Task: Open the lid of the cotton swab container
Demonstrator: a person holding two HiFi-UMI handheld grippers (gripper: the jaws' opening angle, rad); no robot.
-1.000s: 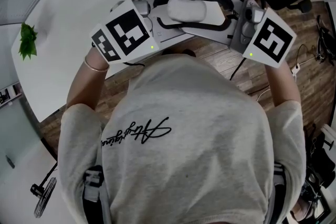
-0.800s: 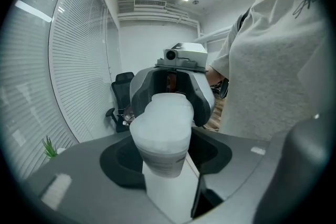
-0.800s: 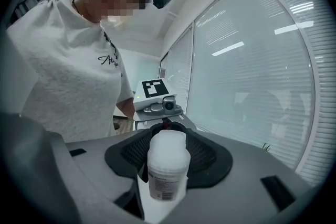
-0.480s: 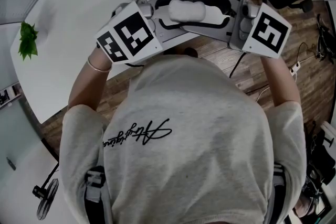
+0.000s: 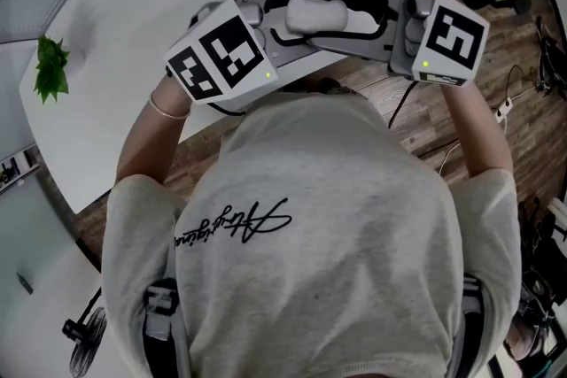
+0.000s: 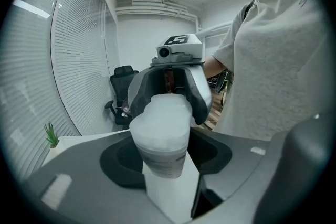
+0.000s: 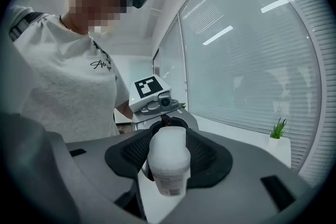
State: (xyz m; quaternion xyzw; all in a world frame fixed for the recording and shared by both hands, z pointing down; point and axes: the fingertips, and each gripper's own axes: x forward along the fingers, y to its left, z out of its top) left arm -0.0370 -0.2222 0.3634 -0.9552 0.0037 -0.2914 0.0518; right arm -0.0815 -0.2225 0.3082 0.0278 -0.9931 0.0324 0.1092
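Observation:
The white cotton swab container [image 5: 316, 13] hangs in the air above the table edge, held level between my two grippers, which face each other. My left gripper [image 5: 297, 20], with its marker cube at the left, is shut on one end. My right gripper [image 5: 344, 11] comes in from the right and is shut on the other end. In the left gripper view the container [image 6: 160, 134] stands between my grey jaws, and the right gripper [image 6: 176, 68] closes on its far end. In the right gripper view the container [image 7: 169, 157] shows a printed label, with the left gripper [image 7: 157, 97] behind it.
A white round-cornered table [image 5: 133, 22] lies under and left of the grippers, with a small green plant [image 5: 49, 71] at its far left edge. Wooden floor with cables [image 5: 523, 93] lies to the right. An office chair [image 6: 122, 78] stands by the blinds.
Both grippers have drifted slightly up the picture and the right marker cube has turned. The container's outline between the jaws went from a smooth oval to a lumpier shape.

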